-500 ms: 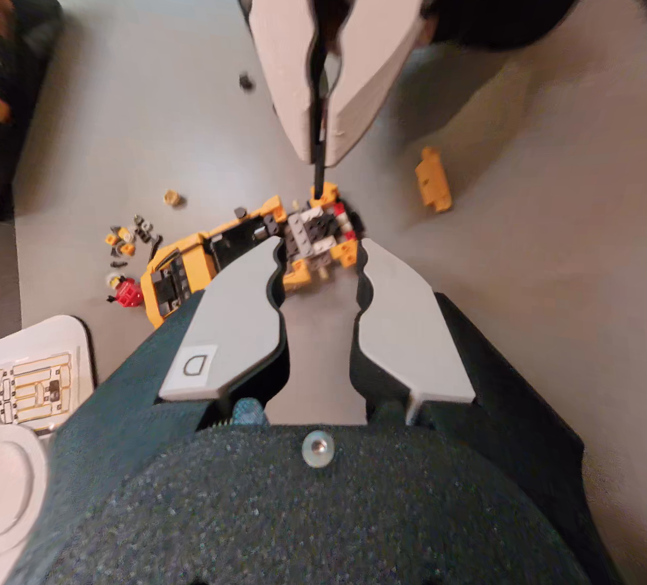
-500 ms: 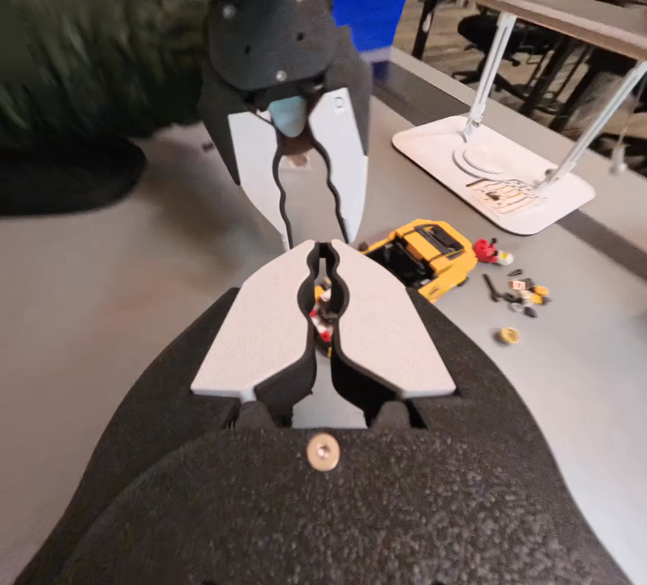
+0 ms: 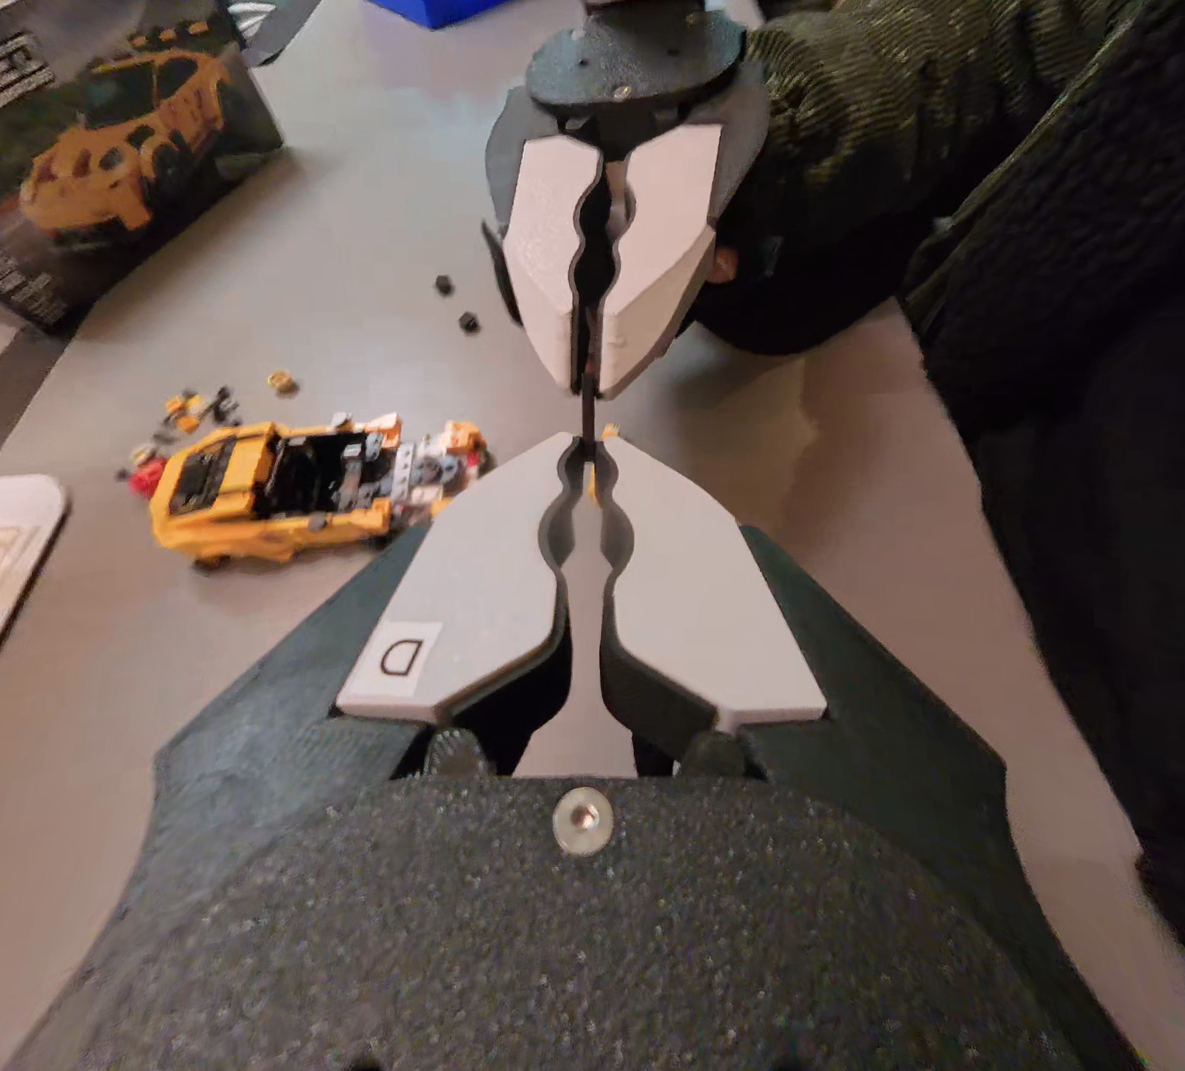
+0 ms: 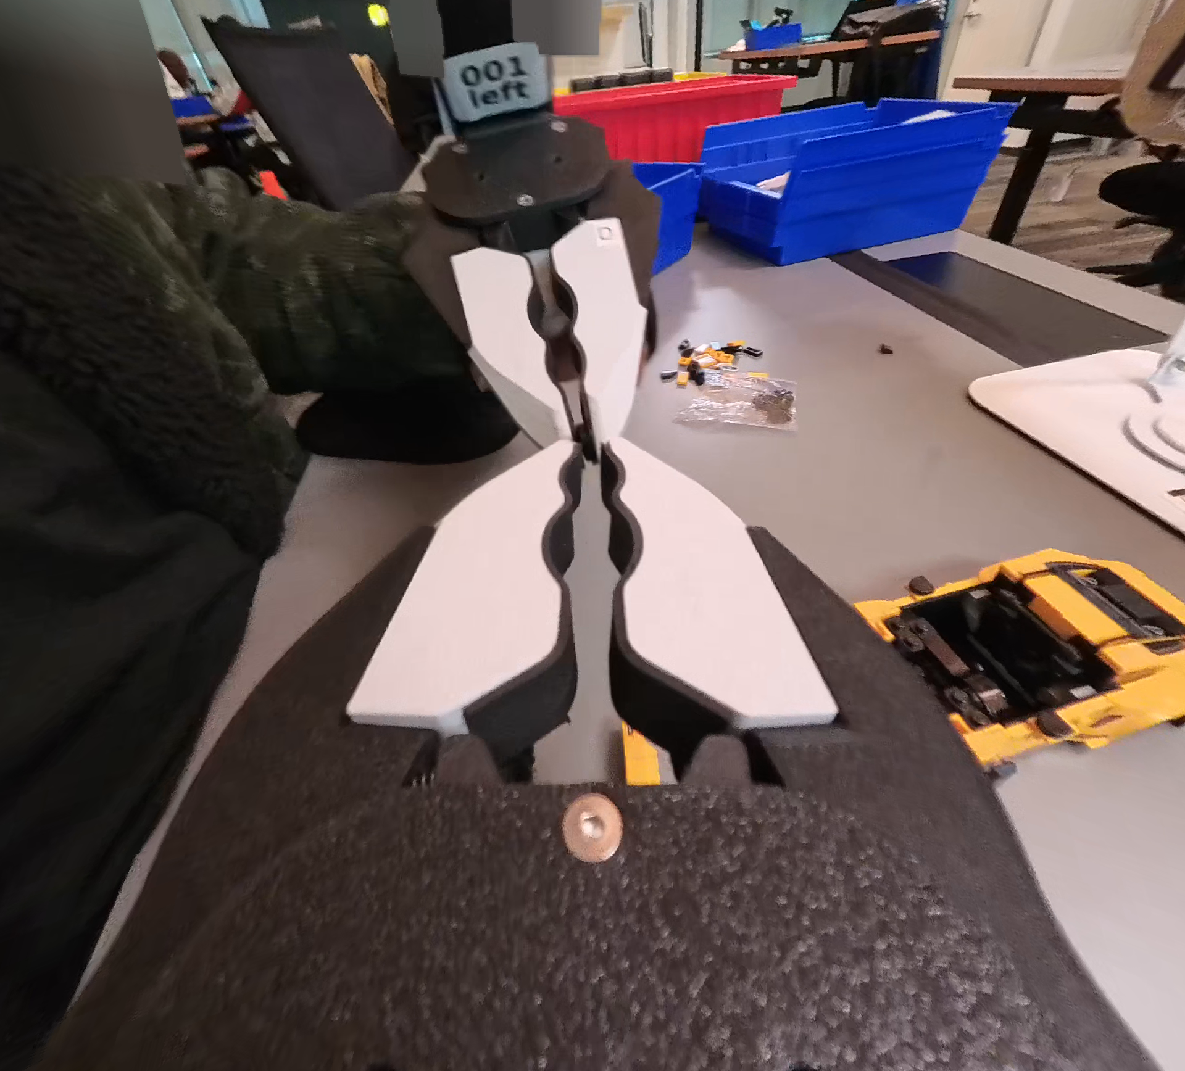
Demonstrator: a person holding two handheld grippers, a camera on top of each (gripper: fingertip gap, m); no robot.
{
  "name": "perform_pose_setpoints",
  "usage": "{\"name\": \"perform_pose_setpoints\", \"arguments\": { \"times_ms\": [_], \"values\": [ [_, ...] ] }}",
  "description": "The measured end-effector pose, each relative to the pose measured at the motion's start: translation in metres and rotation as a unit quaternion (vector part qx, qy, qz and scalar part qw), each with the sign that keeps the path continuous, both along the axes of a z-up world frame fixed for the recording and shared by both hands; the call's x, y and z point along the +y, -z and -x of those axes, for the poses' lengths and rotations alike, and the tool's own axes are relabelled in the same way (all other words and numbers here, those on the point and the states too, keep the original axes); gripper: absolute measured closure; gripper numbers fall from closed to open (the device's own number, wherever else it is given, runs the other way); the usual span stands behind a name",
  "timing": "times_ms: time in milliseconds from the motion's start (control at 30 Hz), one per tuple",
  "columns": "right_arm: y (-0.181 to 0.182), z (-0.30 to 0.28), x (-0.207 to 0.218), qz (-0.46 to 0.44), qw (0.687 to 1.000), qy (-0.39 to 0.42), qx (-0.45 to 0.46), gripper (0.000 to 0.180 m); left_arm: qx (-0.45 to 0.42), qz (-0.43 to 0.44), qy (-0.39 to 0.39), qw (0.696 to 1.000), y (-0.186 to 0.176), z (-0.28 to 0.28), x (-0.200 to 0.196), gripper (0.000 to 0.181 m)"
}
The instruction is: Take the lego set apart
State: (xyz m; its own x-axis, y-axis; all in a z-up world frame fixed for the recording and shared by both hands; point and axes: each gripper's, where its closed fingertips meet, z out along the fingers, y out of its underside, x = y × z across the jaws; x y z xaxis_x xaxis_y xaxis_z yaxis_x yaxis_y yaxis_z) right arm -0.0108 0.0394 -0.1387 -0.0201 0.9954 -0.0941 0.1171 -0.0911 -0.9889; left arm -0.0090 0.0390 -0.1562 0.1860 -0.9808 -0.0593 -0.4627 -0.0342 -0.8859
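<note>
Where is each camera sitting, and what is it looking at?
Left wrist view: sits on the left tool, facing the right tool and a green sleeve.
Right wrist view: sits on the right tool, facing the left tool.
Both show: the two tools pinching one thin black lego piece above the grey table, and the yellow lego car.

Your left gripper [image 3: 585, 450] and right gripper [image 3: 587, 389] meet tip to tip above the table [image 3: 359, 245], a thin piece [image 3: 586, 422] between them. Left of your left jaws lies the car [image 3: 276, 492]; loose parts [image 3: 192, 409] beyond it, the box [image 3: 109, 98] farther behind.
</note>
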Motion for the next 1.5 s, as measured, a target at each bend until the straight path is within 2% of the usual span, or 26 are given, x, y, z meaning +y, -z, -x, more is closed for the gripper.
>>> {"name": "perform_pose_setpoints", "arguments": {
  "times_ms": [100, 200, 267, 333, 433, 500, 600, 700, 800, 900, 1067, 1133, 1233, 1333, 1400, 1500],
  "values": [
    [-0.004, -0.004, 0.001, -0.022, 1.000, 0.017, -0.002, 0.162, 0.033, -0.028, -0.089, 0.995, -0.002, 0.038, -0.004, 0.178],
    [-0.012, -0.017, 0.019, -0.032, 0.997, 0.062, 0.013, 0.158, 0.058, -0.042, -0.243, 0.967, -0.016, 0.120, -0.003, 0.178],
    [-0.018, -0.026, 0.036, -0.030, 0.994, 0.103, 0.030, 0.157, 0.108, -0.056, -0.376, 0.919, -0.020, 0.202, -0.007, 0.178],
    [-0.023, -0.034, 0.052, -0.033, 0.988, 0.143, 0.043, 0.157, 0.159, -0.050, -0.501, 0.849, -0.020, 0.289, -0.024, 0.178],
    [-0.025, -0.039, 0.062, -0.035, 0.983, 0.173, 0.050, 0.157, 0.249, 0.032, -0.604, 0.757, 0.013, 0.391, -0.060, 0.178],
    [-0.023, -0.038, 0.062, -0.035, 0.983, 0.175, 0.045, 0.157, 0.265, 0.101, -0.625, 0.727, 0.041, 0.425, -0.075, 0.178],
    [-0.017, -0.035, 0.061, -0.048, 0.982, 0.181, 0.032, 0.157, 0.286, 0.110, -0.640, 0.705, 0.059, 0.450, -0.075, 0.176],
    [-0.011, -0.034, 0.063, -0.059, 0.981, 0.186, 0.017, 0.158, 0.286, 0.130, -0.645, 0.697, 0.066, 0.456, -0.074, 0.149],
    [-0.007, -0.034, 0.064, -0.055, 0.981, 0.186, 0.014, 0.158, 0.273, 0.118, -0.652, 0.698, 0.062, 0.458, -0.069, 0.147],
    [-0.005, -0.035, 0.067, -0.053, 0.980, 0.190, 0.014, 0.158, 0.241, 0.065, -0.655, 0.713, 0.041, 0.449, -0.058, 0.151],
    [-0.008, -0.043, 0.079, -0.067, 0.970, 0.233, 0.021, 0.156, 0.082, -0.061, -0.616, 0.781, -0.022, 0.382, -0.019, 0.167],
    [-0.012, -0.049, 0.086, -0.077, 0.961, 0.263, 0.029, 0.153, 0.024, -0.100, -0.601, 0.793, -0.043, 0.354, -0.002, 0.161],
    [-0.017, -0.060, 0.096, -0.089, 0.949, 0.300, 0.039, 0.151, -0.055, -0.145, -0.569, 0.808, -0.066, 0.309, 0.021, 0.165],
    [-0.019, -0.066, 0.100, -0.094, 0.943, 0.317, 0.043, 0.152, -0.115, -0.155, -0.528, 0.827, -0.074, 0.265, 0.045, 0.180],
    [-0.018, -0.068, 0.102, -0.100, 0.941, 0.322, 0.038, 0.157, -0.145, -0.145, -0.507, 0.837, -0.075, 0.240, 0.063, 0.181],
    [-0.015, -0.071, 0.105, -0.126, 0.933, 0.335, 0.027, 0.180, -0.180, -0.136, -0.484, 0.845, -0.074, 0.212, 0.090, 0.181]
  ]
}}
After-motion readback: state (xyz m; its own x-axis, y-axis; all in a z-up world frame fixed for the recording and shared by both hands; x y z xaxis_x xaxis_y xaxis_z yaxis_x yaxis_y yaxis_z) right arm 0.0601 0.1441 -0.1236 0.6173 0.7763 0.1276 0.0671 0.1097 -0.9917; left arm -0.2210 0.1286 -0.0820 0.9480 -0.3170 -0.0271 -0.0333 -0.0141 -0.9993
